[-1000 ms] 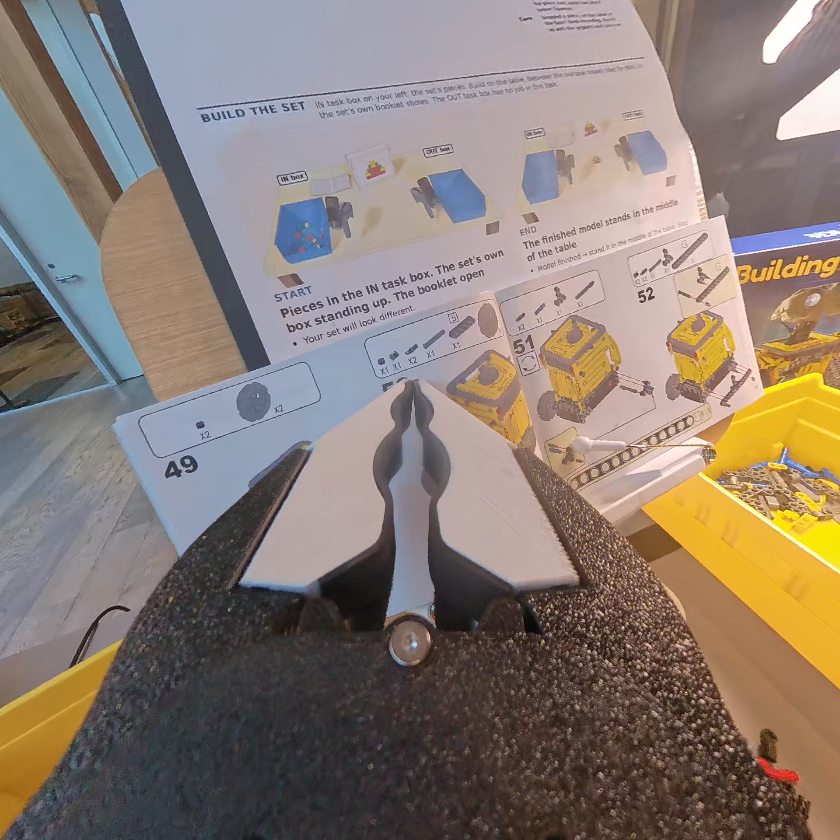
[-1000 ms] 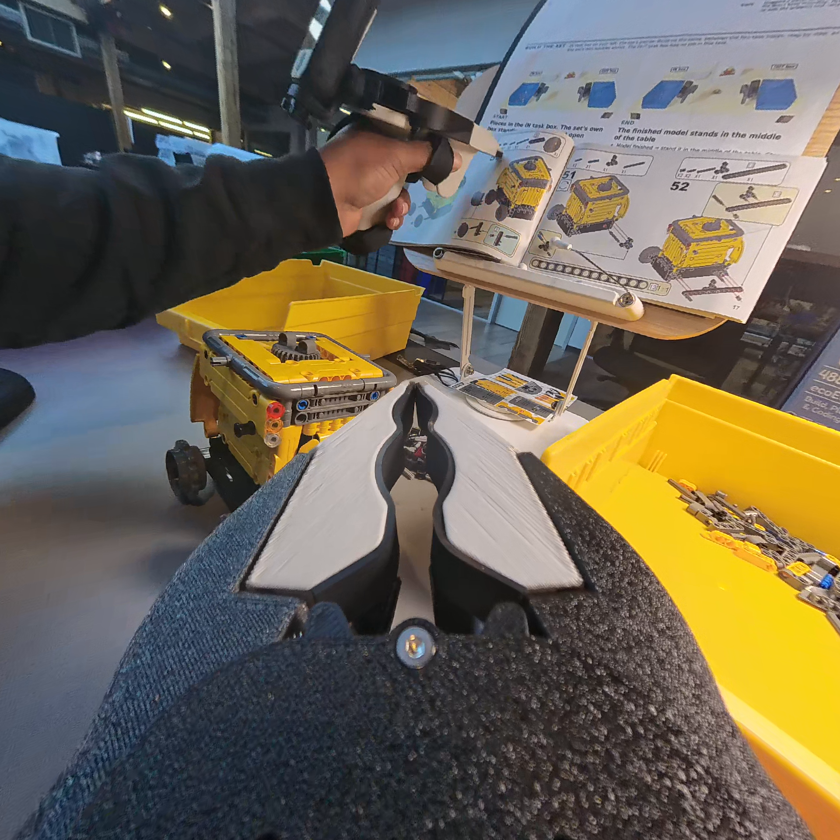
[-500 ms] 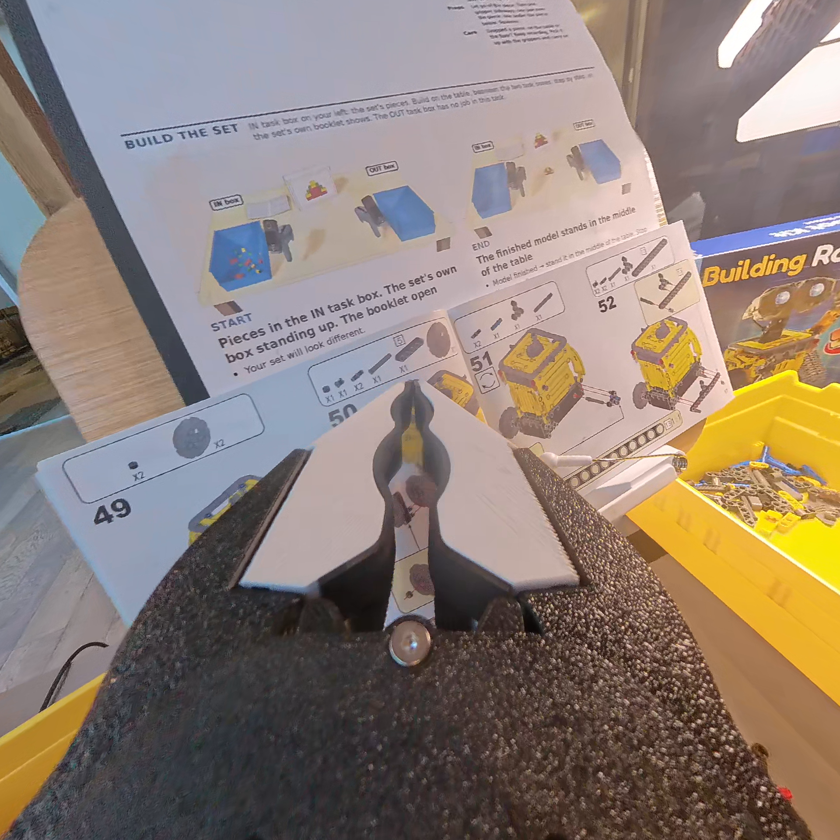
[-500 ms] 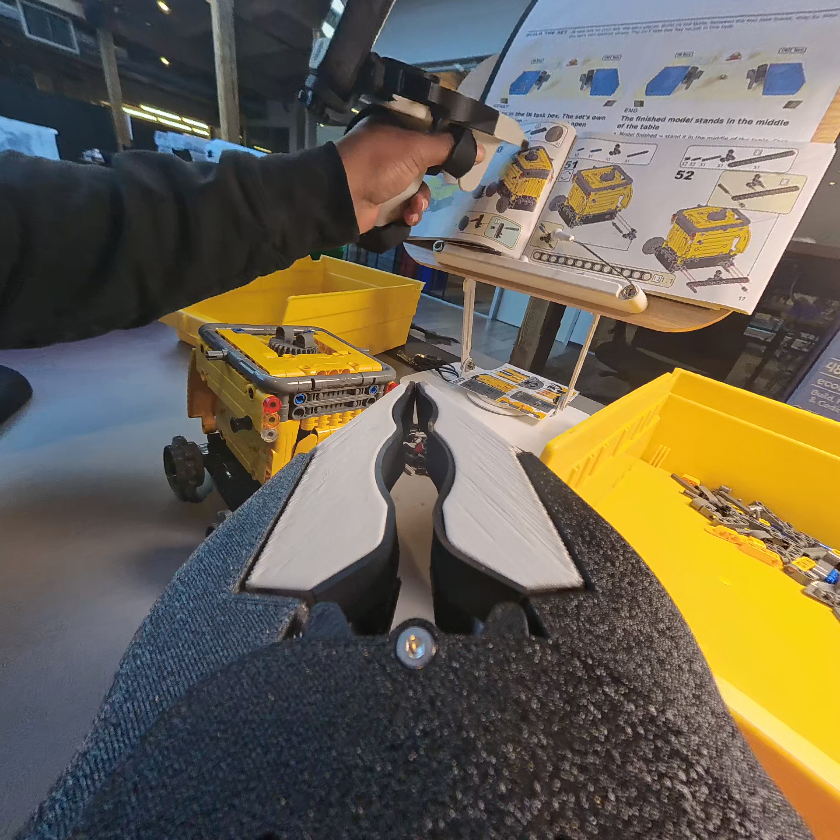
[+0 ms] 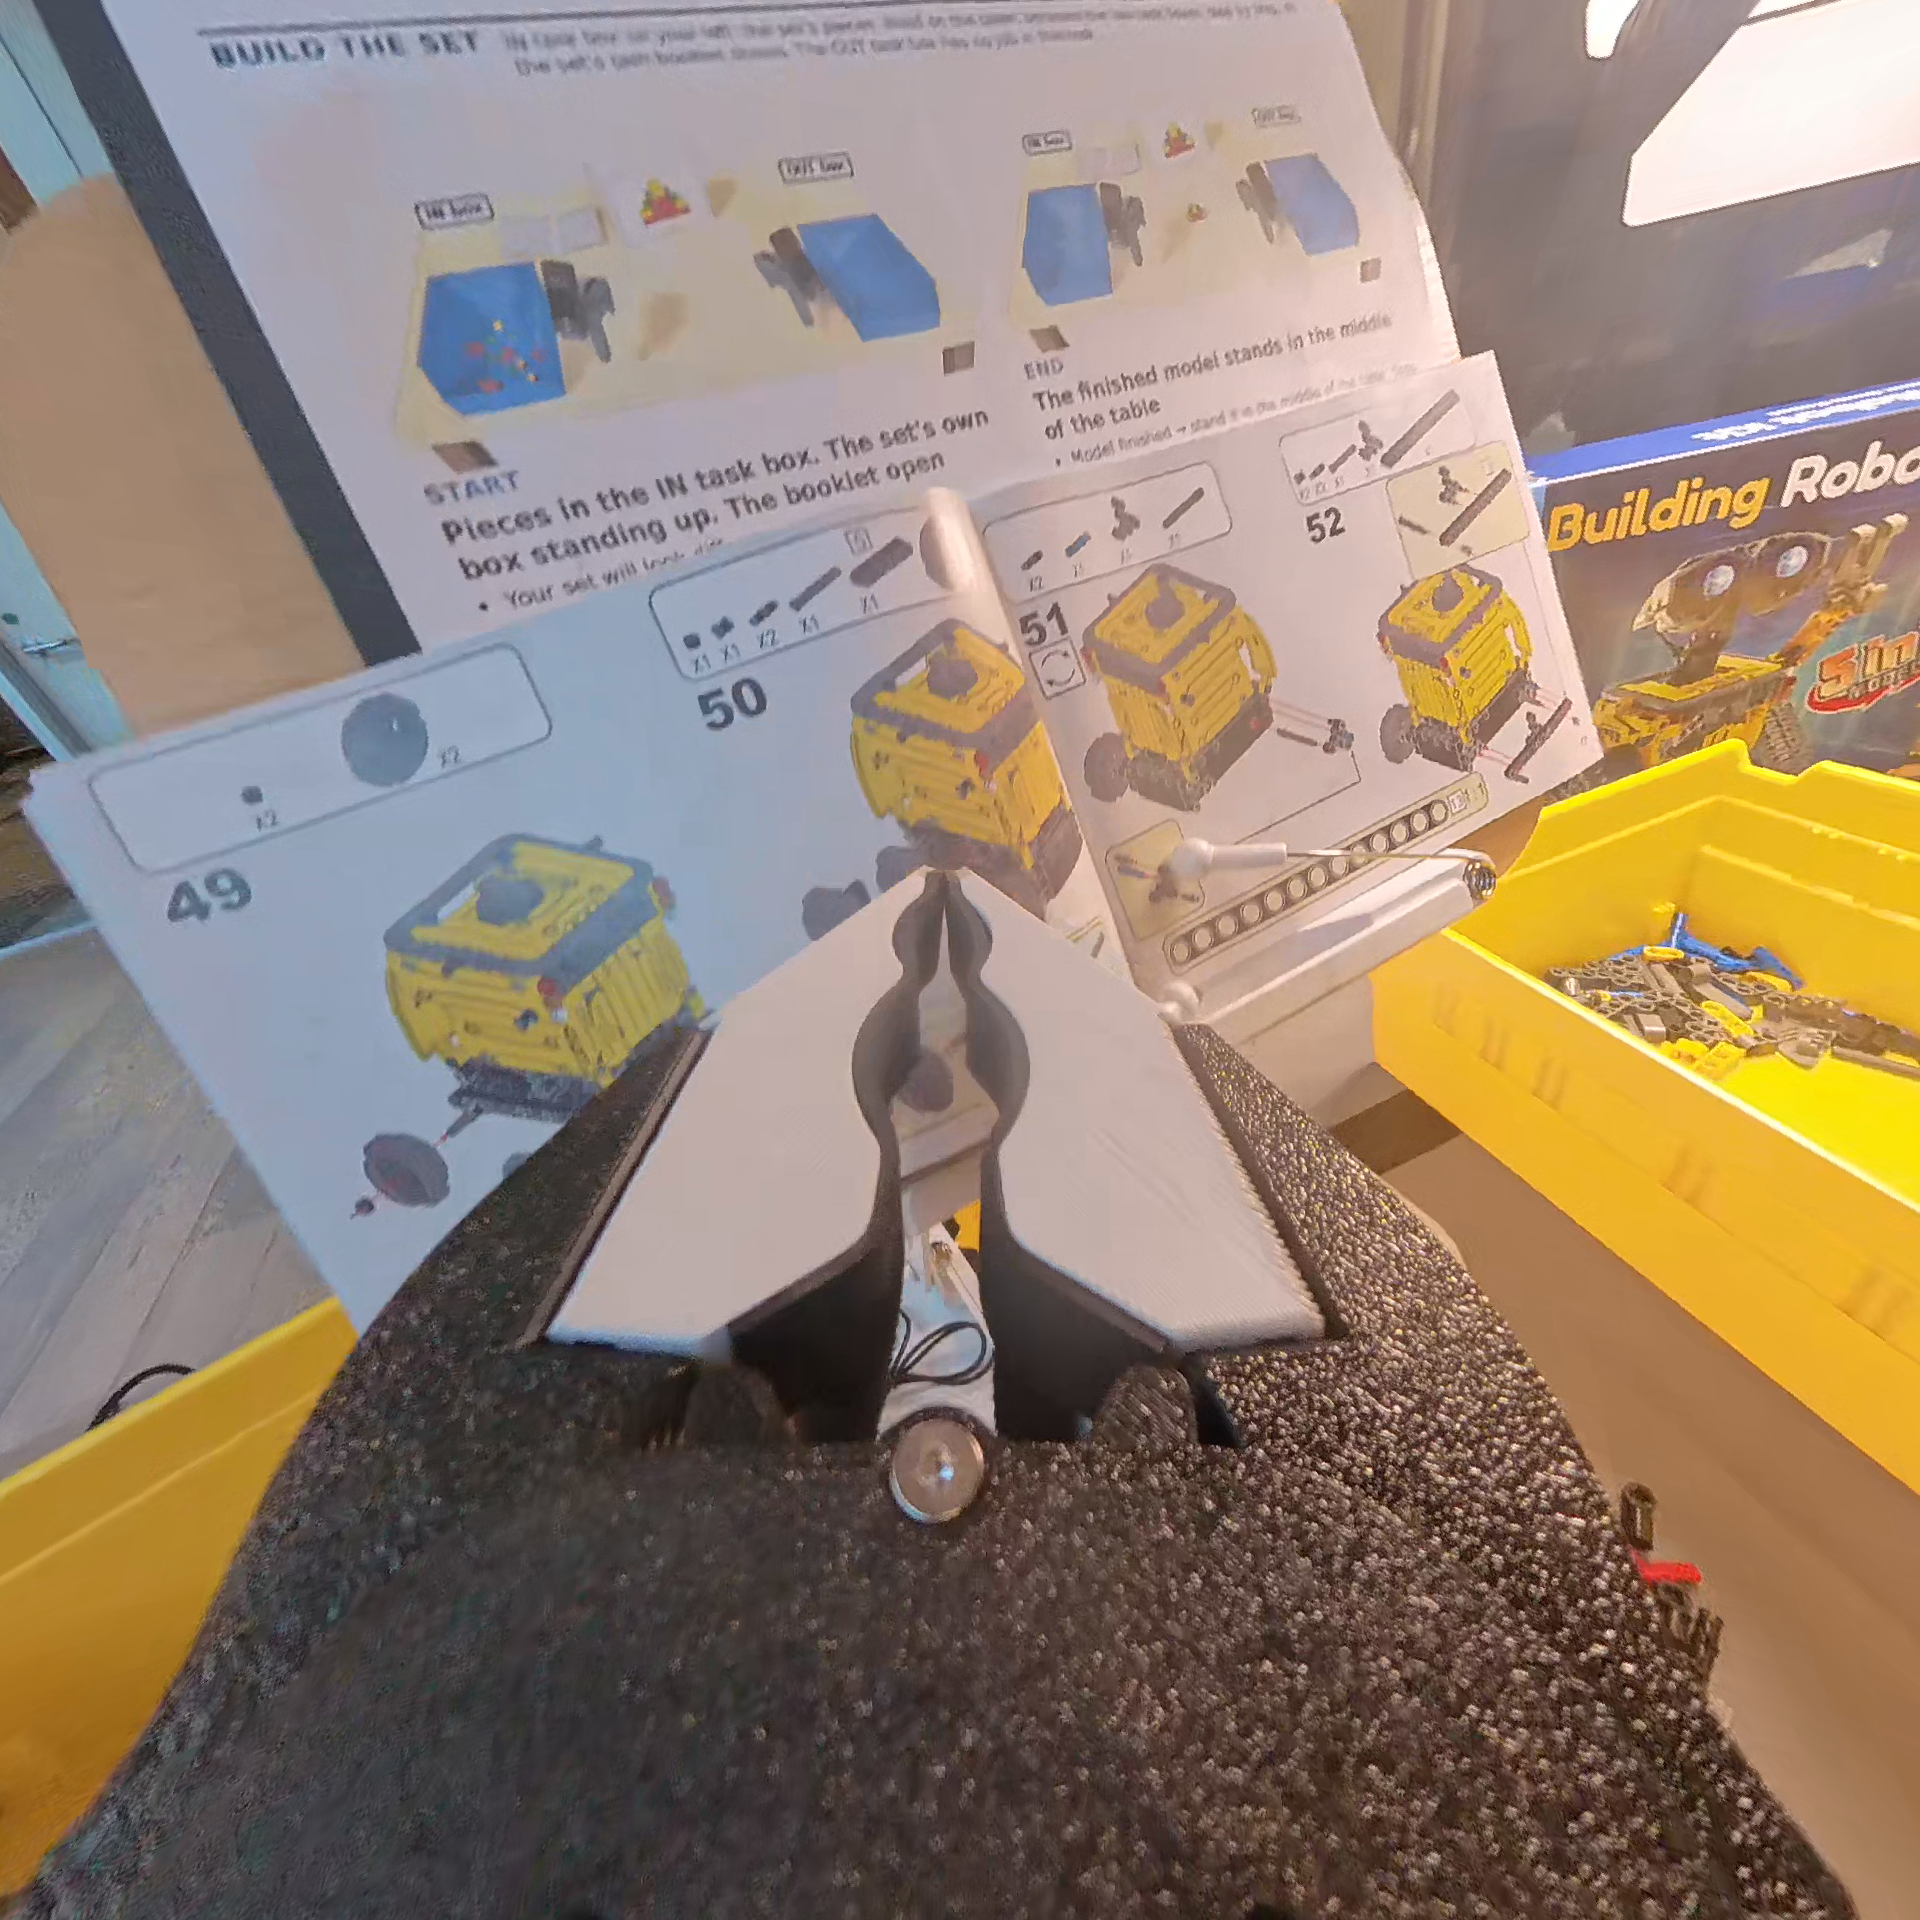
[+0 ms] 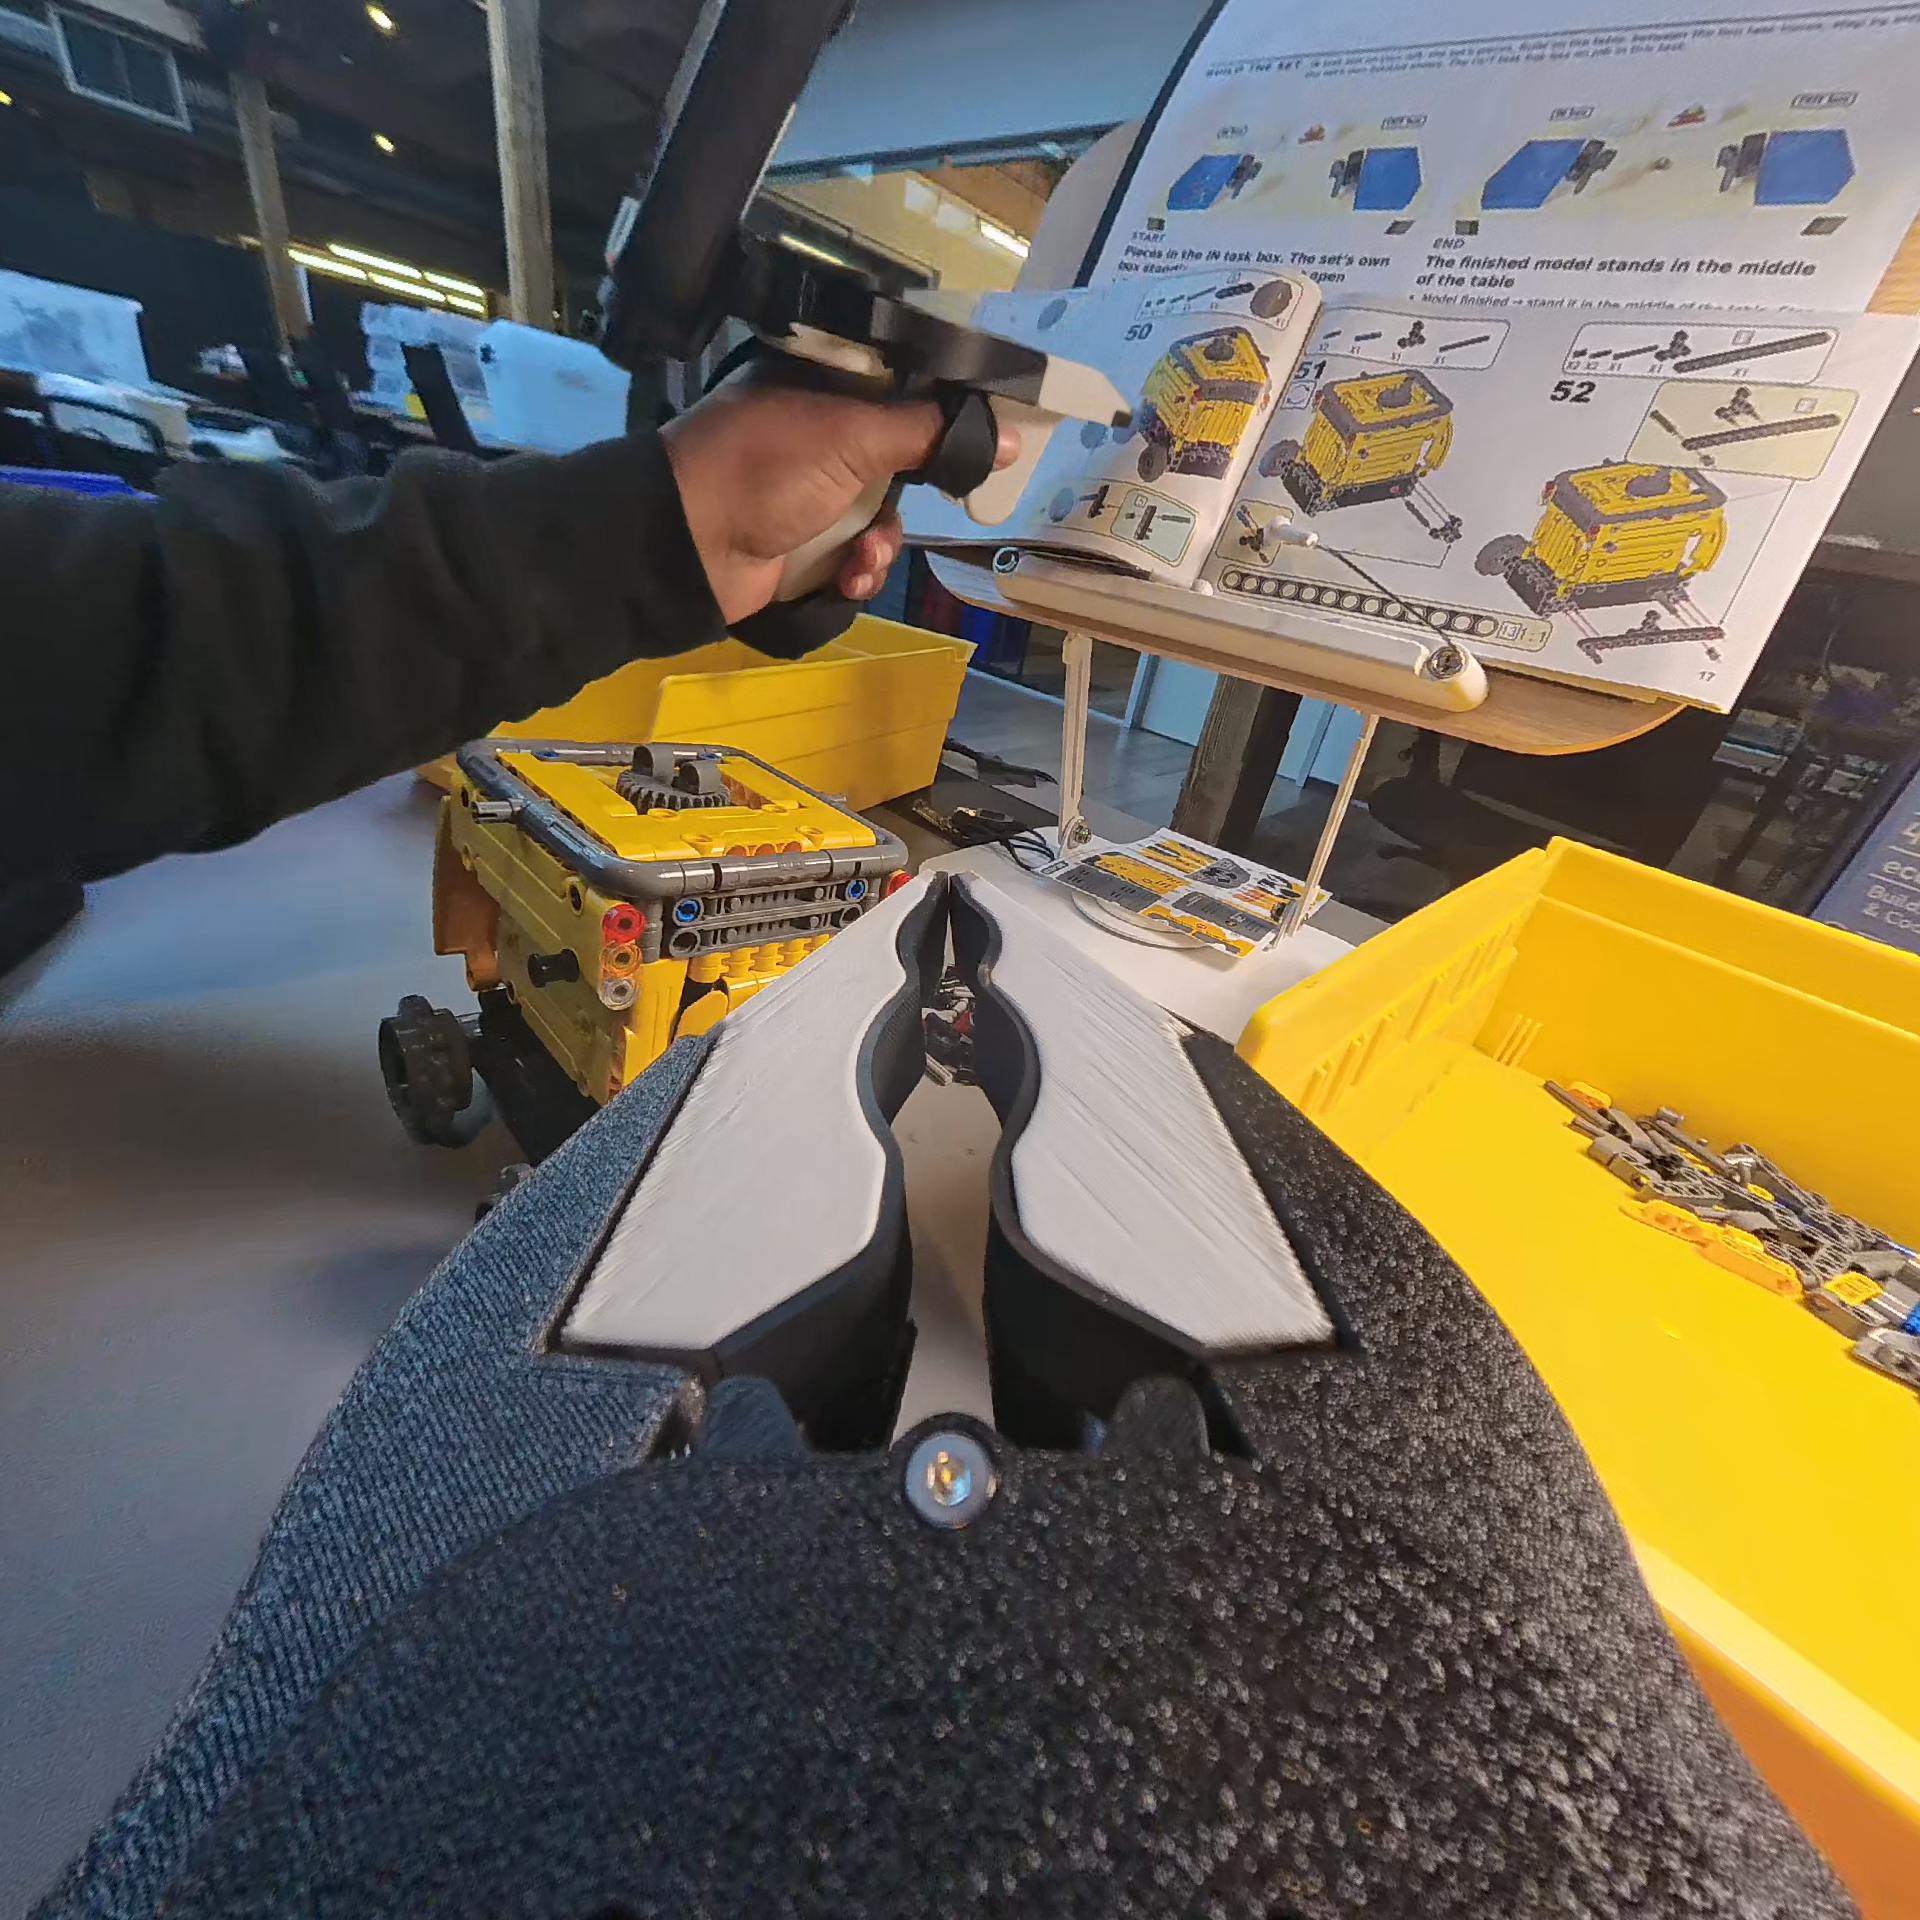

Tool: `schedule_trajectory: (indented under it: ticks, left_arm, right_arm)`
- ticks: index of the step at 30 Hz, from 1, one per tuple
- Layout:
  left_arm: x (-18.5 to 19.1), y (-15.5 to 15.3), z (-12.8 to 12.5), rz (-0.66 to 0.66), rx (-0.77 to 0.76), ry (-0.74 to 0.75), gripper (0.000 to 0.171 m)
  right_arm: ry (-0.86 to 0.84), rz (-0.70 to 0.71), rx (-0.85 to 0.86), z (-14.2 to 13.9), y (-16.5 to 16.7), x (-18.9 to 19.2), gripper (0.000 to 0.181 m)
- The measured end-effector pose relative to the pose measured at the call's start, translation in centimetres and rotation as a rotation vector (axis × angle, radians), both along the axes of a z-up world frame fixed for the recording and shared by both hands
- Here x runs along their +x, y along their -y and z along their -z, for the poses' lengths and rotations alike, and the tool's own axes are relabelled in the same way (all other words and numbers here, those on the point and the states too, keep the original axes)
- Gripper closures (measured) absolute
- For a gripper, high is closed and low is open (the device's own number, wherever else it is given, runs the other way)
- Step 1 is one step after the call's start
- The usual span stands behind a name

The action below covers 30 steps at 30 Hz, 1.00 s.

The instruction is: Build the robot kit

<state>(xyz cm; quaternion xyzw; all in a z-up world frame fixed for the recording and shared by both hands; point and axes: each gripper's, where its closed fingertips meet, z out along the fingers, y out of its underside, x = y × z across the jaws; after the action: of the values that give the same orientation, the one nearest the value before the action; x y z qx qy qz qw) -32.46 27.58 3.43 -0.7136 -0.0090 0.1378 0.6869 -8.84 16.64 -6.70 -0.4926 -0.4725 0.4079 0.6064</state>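
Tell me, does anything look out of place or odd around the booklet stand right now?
One thing: the booklet's left page is lifted off the stand and curled over, with the shut left gripper at it, while the right page lies flat. The right gripper is shut and empty. Nothing looks spilled or broken.

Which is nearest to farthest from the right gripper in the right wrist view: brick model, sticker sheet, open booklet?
From the right gripper:
1. Brick model, yellow, just left of the tips, on the table.
2. Sticker sheet, flat under the stand, ahead and right.
3. Open booklet, up on the stand, farthest; the left gripper is at its left page.
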Motion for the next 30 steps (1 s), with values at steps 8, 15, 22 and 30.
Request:
schedule_trajectory:
  ticks: [8,15,22,30]
  left_arm:
    - [-0.8,0.5,1.4,-0.022,-0.002,0.003,0.171]
    - [-0.5,-0.1,0.6,-0.022,0.005,-0.024,0.171]
    - [-0.1,-0.3,0.6,-0.015,0.009,-0.025,0.171]
    - [-0.2,-0.2,0.7,-0.015,0.013,-0.029,0.171]
  right_arm:
    - [0.002,-0.003,0.000,0.1,0.1,0.0,0.181]
    - [0.001,-0.007,-0.004,0.0,0.1,0.0,0.181]
    - [0.003,-0.009,-0.007,0.1,0.1,-0.1,0.181]
    - [0.004,-0.011,-0.008,0.1,0.1,-0.1,0.181]
